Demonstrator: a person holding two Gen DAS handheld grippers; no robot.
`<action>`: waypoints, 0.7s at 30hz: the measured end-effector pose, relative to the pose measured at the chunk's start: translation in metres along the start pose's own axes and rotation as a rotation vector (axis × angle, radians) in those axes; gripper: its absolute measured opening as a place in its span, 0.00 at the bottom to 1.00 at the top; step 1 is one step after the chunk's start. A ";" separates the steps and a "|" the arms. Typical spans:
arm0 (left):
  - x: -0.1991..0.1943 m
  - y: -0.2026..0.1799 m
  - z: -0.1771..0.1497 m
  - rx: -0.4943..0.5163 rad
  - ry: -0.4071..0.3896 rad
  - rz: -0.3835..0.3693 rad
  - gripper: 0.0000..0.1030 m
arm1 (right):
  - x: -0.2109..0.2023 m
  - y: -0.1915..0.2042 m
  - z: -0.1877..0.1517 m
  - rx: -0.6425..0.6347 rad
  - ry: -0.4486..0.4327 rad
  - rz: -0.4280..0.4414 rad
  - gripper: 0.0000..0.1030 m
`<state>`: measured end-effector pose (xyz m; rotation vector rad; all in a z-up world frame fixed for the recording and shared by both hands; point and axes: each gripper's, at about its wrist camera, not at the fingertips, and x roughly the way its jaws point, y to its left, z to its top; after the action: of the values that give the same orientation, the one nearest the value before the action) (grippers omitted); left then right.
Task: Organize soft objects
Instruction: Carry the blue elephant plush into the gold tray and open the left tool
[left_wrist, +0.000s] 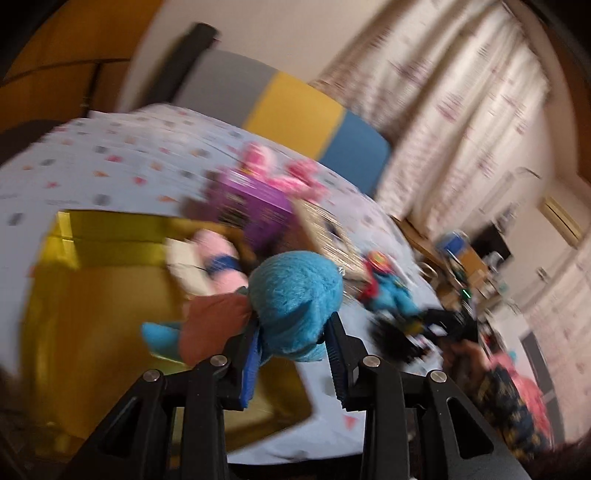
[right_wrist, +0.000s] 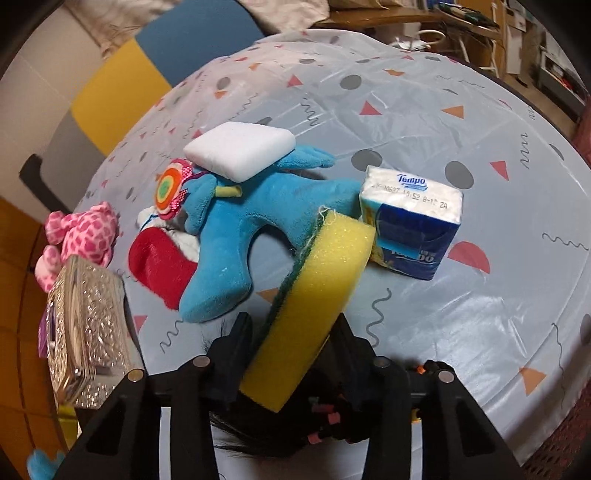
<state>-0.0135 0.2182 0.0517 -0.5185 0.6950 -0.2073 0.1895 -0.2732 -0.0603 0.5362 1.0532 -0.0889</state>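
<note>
In the blurred left wrist view my left gripper (left_wrist: 290, 325) is shut on a blue plush toy (left_wrist: 295, 291) with a rust-coloured part, held over an open yellow box (left_wrist: 103, 295). A pink plush (left_wrist: 218, 258) lies in that box. In the right wrist view my right gripper (right_wrist: 293, 328) is shut on a yellow sponge (right_wrist: 317, 280) with a green scouring side, tilted just above the table. Beyond it lie a larger blue plush (right_wrist: 236, 236) with a white foam block (right_wrist: 240, 149) on top, a red plush piece (right_wrist: 162, 266) and a Tempo tissue pack (right_wrist: 413, 221).
The round table (right_wrist: 461, 332) has a pale patterned cover. A glittery silver box (right_wrist: 88, 332) and a pink spotted plush (right_wrist: 81, 232) sit at its left edge. A purple box (left_wrist: 251, 206) stands behind the yellow box. Something black and hairy (right_wrist: 236, 439) lies under my right gripper. A sofa stands behind.
</note>
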 end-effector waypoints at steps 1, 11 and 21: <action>-0.004 0.010 0.004 -0.022 -0.014 0.027 0.32 | 0.000 -0.003 0.000 -0.001 -0.004 0.015 0.42; -0.013 0.099 0.026 -0.276 -0.030 0.204 0.33 | -0.005 -0.009 0.002 0.022 -0.011 0.057 0.42; 0.039 0.122 0.047 -0.360 0.050 0.236 0.35 | -0.003 -0.002 0.003 -0.003 -0.017 0.041 0.42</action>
<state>0.0480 0.3266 -0.0027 -0.7702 0.8410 0.1308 0.1901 -0.2768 -0.0573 0.5535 1.0255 -0.0559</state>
